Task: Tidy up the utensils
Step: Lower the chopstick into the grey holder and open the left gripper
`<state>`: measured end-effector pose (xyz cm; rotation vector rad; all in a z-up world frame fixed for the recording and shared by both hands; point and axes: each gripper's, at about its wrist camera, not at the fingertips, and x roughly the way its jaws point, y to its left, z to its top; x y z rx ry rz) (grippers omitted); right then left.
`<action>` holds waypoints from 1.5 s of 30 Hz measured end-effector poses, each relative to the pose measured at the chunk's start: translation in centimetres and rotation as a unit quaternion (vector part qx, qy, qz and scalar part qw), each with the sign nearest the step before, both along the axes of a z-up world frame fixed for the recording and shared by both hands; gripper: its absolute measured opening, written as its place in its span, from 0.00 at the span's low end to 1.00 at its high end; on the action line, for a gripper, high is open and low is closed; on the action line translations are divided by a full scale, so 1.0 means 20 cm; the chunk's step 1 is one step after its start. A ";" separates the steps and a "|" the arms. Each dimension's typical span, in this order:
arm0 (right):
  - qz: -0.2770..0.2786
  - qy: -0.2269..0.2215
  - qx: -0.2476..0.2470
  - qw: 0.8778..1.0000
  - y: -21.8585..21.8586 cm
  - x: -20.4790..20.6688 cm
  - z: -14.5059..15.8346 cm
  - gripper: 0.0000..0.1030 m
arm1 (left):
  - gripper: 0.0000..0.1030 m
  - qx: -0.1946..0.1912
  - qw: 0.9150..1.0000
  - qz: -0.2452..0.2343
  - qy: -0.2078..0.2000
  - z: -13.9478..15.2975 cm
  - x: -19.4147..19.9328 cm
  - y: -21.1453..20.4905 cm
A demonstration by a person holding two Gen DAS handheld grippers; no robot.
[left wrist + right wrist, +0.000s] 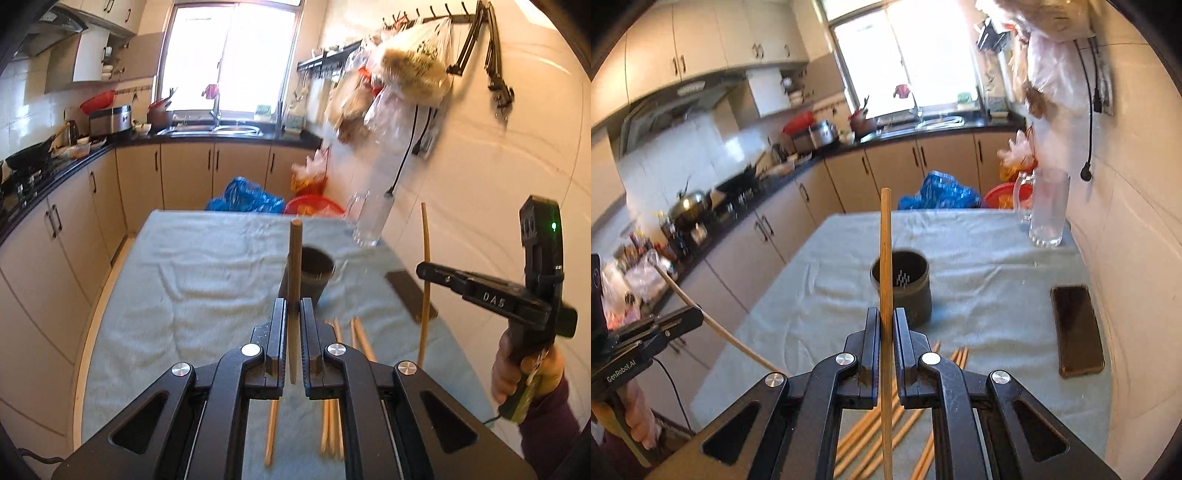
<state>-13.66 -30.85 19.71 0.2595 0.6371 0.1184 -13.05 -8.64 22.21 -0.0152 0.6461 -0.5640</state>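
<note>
Left gripper (293, 314) fingers clamp one chopstick (294, 266) upright, near side of the dark holder (308, 275) mid-desk; right gripper (886, 325) fingers grip another (885, 258). Risk: both aiming together, sticks clash or tip the holder; loose chopsticks (886, 417) remain nearest

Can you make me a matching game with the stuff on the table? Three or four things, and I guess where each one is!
Things:
1. dark cup
2. phone
3. glass mug
4. chopstick in the right gripper

Places or states:
A. lying flat near the wall
B. held upright
C. far corner of the table
D. middle of the blue cloth

Pairs: 1-D, 2-A, 3-C, 4-B
</note>
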 end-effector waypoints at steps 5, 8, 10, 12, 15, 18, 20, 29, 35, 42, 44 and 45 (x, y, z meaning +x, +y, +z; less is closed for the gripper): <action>-0.028 -0.043 0.038 0.998 -0.07 0.11 0.10 0.07 | 0.06 -0.020 1.000 -0.009 -0.006 0.11 0.18 -0.12; -0.046 -0.073 0.050 0.995 -0.09 0.21 0.16 0.07 | 0.06 -0.025 1.000 -0.010 -0.013 0.18 0.29 -0.20; -0.062 -0.092 0.048 0.993 -0.10 0.28 0.20 0.07 | 0.06 -0.030 0.999 -0.012 -0.015 0.24 0.38 -0.26; -0.079 -0.109 0.046 0.990 -0.10 0.37 0.22 0.07 | 0.06 -0.038 0.999 -0.010 -0.011 0.27 0.48 -0.30; -0.099 -0.121 0.046 0.987 -0.11 0.49 0.24 0.07 | 0.06 -0.047 0.999 -0.005 0.000 0.28 0.61 -0.37; -0.121 -0.134 0.044 0.983 -0.13 0.60 0.23 0.07 | 0.06 -0.042 0.999 0.002 0.006 0.26 0.71 -0.43; -0.129 -0.139 0.040 0.981 -0.14 0.65 0.21 0.07 | 0.06 -0.031 0.999 0.008 0.011 0.22 0.79 -0.48; -0.125 -0.061 0.042 0.989 -0.16 0.85 -0.06 0.07 | 0.06 0.012 0.997 0.020 0.078 -0.07 1.00 -0.59; -0.121 -0.009 0.060 0.991 -0.22 0.90 -0.21 0.09 | 0.09 0.013 0.997 0.028 0.068 -0.07 0.97 -0.57; -0.127 -0.014 0.069 0.989 -0.23 0.83 -0.18 0.46 | 0.23 0.010 0.998 0.027 0.051 0.00 0.86 -0.49; -0.125 -0.016 0.067 0.990 -0.23 0.80 -0.15 0.46 | 0.24 0.013 0.999 0.030 0.042 0.03 0.81 -0.46; -0.125 -0.017 0.066 0.990 -0.22 0.77 -0.13 0.47 | 0.25 0.012 0.999 0.031 0.039 0.04 0.78 -0.44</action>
